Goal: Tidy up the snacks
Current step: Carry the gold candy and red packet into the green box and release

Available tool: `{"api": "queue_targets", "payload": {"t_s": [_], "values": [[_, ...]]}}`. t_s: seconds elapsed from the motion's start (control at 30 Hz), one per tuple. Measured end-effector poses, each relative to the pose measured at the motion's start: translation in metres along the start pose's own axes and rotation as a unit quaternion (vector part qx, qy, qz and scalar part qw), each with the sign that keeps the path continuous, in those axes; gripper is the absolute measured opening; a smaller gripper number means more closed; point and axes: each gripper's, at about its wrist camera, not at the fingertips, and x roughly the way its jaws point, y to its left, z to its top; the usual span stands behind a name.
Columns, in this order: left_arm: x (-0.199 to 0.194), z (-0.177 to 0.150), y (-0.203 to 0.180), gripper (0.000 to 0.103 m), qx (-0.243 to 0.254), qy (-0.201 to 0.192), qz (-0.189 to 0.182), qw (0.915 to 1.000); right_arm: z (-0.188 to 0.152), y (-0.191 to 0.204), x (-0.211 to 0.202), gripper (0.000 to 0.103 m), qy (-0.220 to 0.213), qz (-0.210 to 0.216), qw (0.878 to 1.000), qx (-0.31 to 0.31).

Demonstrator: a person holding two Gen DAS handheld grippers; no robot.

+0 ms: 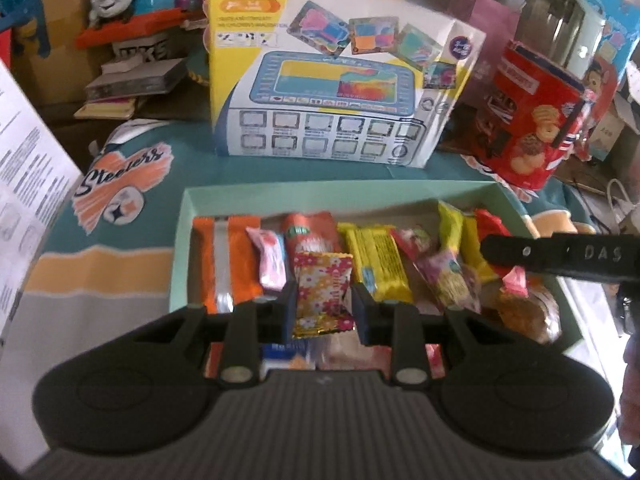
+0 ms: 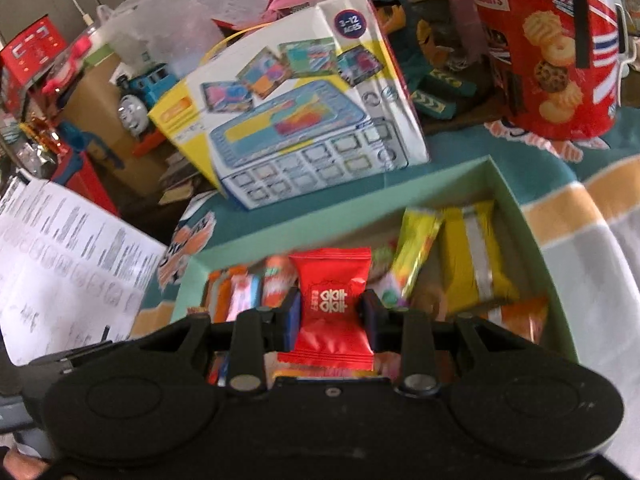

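left gripper point(image 1: 323, 304) pinched floral candy point(image 1: 323, 292) upright | right gripper point(image 2: 332, 312) pinched red candy point(image 2: 334, 308) | we held both (lower centre) above mint box point(image 1: 304, 196)

Teal cloth point(image 1: 132, 216) carries snack box point(image 1: 320, 192), toy carton point(image 1: 320, 92), biscuit tin point(image 1: 532, 120).

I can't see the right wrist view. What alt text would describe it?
The right hand-held gripper is shut on a red snack packet above a pale green box filled with wrapped snacks. Behind stand a toy tablet box and a red biscuit tin.
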Motion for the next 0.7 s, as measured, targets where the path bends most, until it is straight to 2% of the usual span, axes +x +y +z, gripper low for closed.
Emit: {"api": "queue_targets", "payload": {"t_s": [0.3,0.33,0.37,0.4,0.43,0.5,0.7], "values": [[0.050,0.032,0.000,0.030,-0.014,0.014,0.008,0.9998,0.035,-0.005,0.051,0.032,0.003,-0.015,1.000,0.005],[0.053,0.034,-0.001,0.034,-0.017,0.013,0.013,0.9997,0.038,-0.004,0.056,0.034,0.003,-0.013,1.000,0.005],[0.055,0.034,-0.001,0.055,-0.020,0.013,0.017,0.9996,0.040,-0.004,0.061,0.037,0.003,-0.012,1.000,0.007],[0.057,0.033,-0.002,0.080,-0.023,0.013,0.022,0.9994,0.041,-0.003,0.064,0.045,0.003,-0.012,1.000,0.008],[0.058,0.032,-0.003,0.088,-0.024,0.010,0.029,0.9993,0.041,-0.003,0.066,0.050,0.002,-0.012,1.000,0.008],[0.058,0.027,-0.005,0.102,-0.016,0.010,0.041,0.9990,0.038,-0.002,0.065,0.082,-0.003,-0.013,1.000,0.008],[0.056,0.016,-0.005,0.103,-0.021,0.029,0.044,0.9984,0.023,-0.001,0.051,0.103,-0.010,-0.022,1.000,0.006]]}}
